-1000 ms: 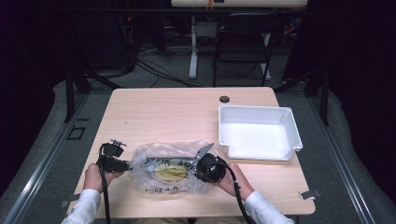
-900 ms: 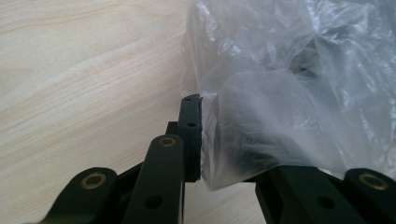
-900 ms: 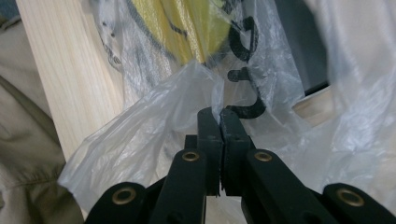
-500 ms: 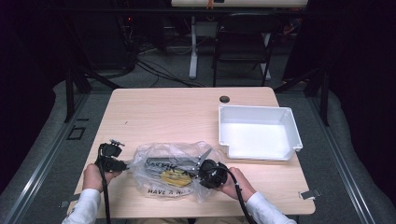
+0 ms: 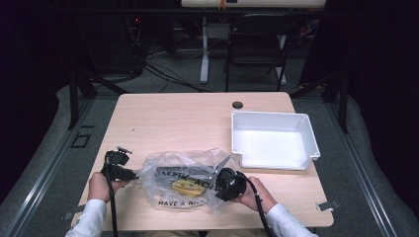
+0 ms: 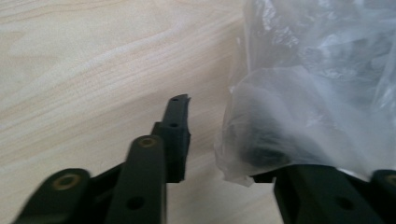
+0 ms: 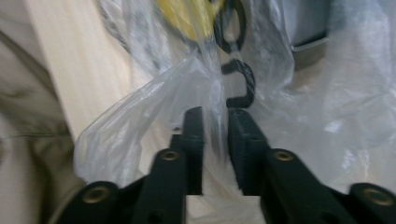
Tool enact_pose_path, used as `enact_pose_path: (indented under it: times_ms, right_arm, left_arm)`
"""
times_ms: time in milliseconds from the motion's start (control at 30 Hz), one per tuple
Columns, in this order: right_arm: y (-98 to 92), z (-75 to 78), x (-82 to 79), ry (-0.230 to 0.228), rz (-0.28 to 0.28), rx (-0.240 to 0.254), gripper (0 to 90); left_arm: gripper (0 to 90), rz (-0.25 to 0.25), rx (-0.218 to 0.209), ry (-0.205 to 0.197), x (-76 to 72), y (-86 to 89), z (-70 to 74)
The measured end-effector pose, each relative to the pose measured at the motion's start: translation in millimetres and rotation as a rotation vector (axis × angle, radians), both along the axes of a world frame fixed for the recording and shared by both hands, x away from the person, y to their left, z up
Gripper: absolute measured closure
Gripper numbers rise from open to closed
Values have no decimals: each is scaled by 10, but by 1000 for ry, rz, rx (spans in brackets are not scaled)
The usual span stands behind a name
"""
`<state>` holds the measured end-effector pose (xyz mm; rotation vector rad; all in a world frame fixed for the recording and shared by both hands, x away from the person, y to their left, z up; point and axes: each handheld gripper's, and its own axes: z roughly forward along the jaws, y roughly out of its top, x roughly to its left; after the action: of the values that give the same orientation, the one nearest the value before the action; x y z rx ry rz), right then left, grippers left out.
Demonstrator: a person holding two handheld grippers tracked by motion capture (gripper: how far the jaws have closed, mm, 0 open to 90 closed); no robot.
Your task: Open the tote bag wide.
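left gripper (image 5: 129, 173) sits at the near left of the table (image 5: 173, 118), just beside the left edge of the clear plastic bag (image 5: 185, 180). in the left gripper view its jaws stand clearly apart & have just been opening. one jaw is bare over the wood; the other is under a fold of the bag (image 6: 299, 130), w/ film draped on it. no pinch here, so the left one is released.

right gripper (image 5: 220, 183) is at the right end of the bag, near the front edge of the table. in the right gripper view the jaws are close together but w/ a narrow gap, and have just been opening too. a thin sheet of the bag (image 7: 212, 93) hangs in that gap. the pads do not seem to press it, so it looks let go, film only between the jaws.

the bag lies flat on the table, near centre, between both grippers, left of the white tray (image 5: 296, 128) and apart from it. inside is a yellow thing (image 5: 184, 186), not clear what.

writing on the bag: black print, bottom line reads "have a ni…", the rest is covered. the line above is too blurred to read.
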<state>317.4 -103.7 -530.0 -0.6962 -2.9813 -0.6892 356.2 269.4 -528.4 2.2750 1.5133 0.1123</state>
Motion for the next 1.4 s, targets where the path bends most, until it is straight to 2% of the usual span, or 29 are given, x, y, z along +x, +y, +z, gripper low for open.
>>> enact_pose_path:
  times_ms: [67, 200, 300, 467, 633, 733, 800, 833, 967, 1033, 1133, 1300, 1367, 1400]
  right_arm:
    - [-12, 85, -13, -19, 3, 41, 672]
    - [-45, 257, -44, -68, 2, 119, 623]
    - [-80, 322, -43, -113, -36, 151, 574]
    - [-109, 267, 23, -121, -79, 125, 551]
    - [-97, 201, 51, -111, -98, 96, 590]
    - [-84, 185, 59, -111, -95, 85, 596]
    - [-69, 175, 61, -108, -94, 80, 599]
    - [-67, 176, 63, -113, -91, 71, 602]
    - [-48, 163, 64, -119, -89, 63, 612]
    - [-39, 151, 56, -126, -101, 67, 617]
    - [-34, 144, 61, -125, -95, 58, 621]
    - [-29, 138, 67, -125, -96, 48, 628]
    - [-26, 127, 70, -123, -99, 53, 630]
    - [-23, 124, 72, -122, -95, 49, 631]
  left_arm:
    - [481, 1, -25, -4, -35, 19, 62]
    - [357, -15, -56, -11, -118, 40, 163]
    - [288, -36, -71, -15, -172, 38, 237]
    - [195, -67, -90, -41, -255, 32, 427]
    - [186, -66, -124, -110, -357, 70, 658]
    - [190, -84, -144, -146, -404, 24, 754]
    - [196, -114, -144, -160, -422, -47, 787]
    - [205, -121, -139, -171, -433, -96, 797]
    - [287, -215, -104, -193, -457, -317, 793]
    - [327, -250, -79, -214, -465, -432, 748]
    - [370, -288, -51, -210, -434, -555, 633]
    - [425, -317, 30, -165, -324, -652, 393]
    - [454, -345, 77, -134, -292, -683, 312]
    - [467, -358, 86, -122, -280, -689, 280]
